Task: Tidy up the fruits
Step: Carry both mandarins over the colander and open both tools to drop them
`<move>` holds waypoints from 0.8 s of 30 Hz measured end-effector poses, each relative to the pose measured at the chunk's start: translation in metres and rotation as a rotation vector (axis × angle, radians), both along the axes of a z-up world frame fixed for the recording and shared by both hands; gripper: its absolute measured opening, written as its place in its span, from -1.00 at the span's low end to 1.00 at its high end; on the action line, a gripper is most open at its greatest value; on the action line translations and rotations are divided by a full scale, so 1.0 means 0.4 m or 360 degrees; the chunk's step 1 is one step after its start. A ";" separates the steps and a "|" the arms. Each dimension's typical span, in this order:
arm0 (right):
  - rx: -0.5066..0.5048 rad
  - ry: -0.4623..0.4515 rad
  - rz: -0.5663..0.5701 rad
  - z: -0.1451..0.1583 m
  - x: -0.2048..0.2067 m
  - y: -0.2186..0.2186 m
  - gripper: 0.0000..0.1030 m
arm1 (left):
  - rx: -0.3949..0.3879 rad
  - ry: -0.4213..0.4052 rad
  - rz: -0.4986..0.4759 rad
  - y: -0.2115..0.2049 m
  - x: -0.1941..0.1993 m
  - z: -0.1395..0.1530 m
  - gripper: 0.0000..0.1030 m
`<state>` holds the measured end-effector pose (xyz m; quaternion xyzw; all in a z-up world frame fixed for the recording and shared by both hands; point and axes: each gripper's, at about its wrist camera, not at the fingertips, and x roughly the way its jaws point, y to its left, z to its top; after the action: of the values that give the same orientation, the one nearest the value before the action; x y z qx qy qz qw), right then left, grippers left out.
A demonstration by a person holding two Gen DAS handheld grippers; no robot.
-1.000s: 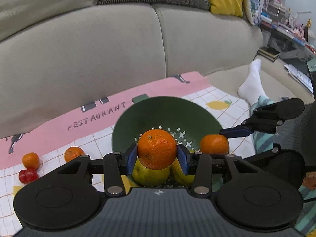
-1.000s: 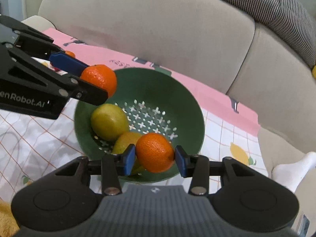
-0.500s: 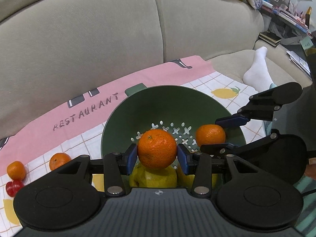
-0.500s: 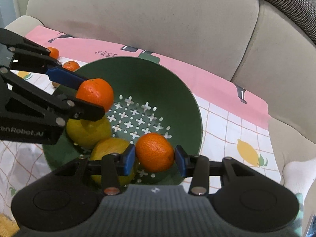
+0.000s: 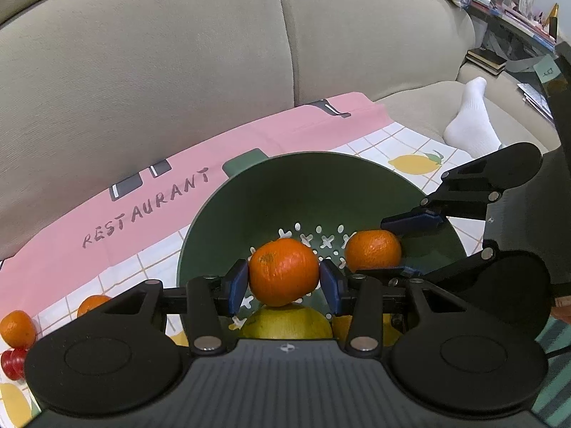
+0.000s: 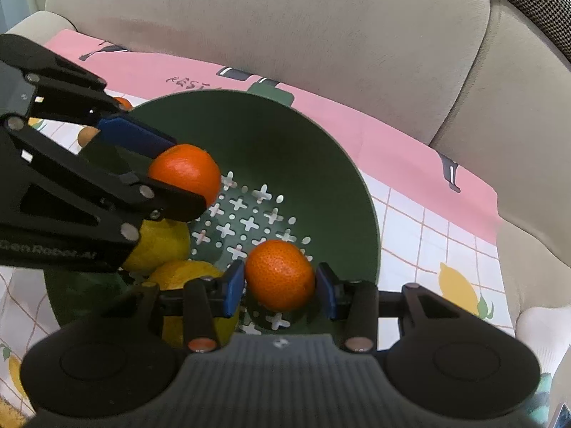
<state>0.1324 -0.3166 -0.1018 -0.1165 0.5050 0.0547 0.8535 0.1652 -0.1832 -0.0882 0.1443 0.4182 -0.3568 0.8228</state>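
Left wrist view centres on a round dark green plastic colander (image 5: 249,210) with cross-shaped holes, two yellow-green lemons (image 5: 285,322) lying low in it. Over its bowl the left gripper (image 5: 283,281) clamps a small orange mandarin (image 5: 283,271) between blue pads, and at right the right gripper (image 5: 392,246) pinches a second orange mandarin (image 5: 373,249). Two loose mandarins (image 5: 16,328) and a red fruit (image 5: 12,362) sit lower left on the pink and white checked cloth (image 5: 142,214), beige sofa (image 5: 178,53) behind
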 end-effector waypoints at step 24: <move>0.0008 -0.0040 -0.0007 0.006 -0.004 0.008 -0.19 | 0.0115 -0.0043 0.0047 -0.026 -0.002 -0.019 0.09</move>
<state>0.1307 -0.3132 -0.0995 -0.1140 0.4944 0.0525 0.8601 0.1643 -0.1936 -0.0957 0.1724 0.4217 -0.3273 0.8278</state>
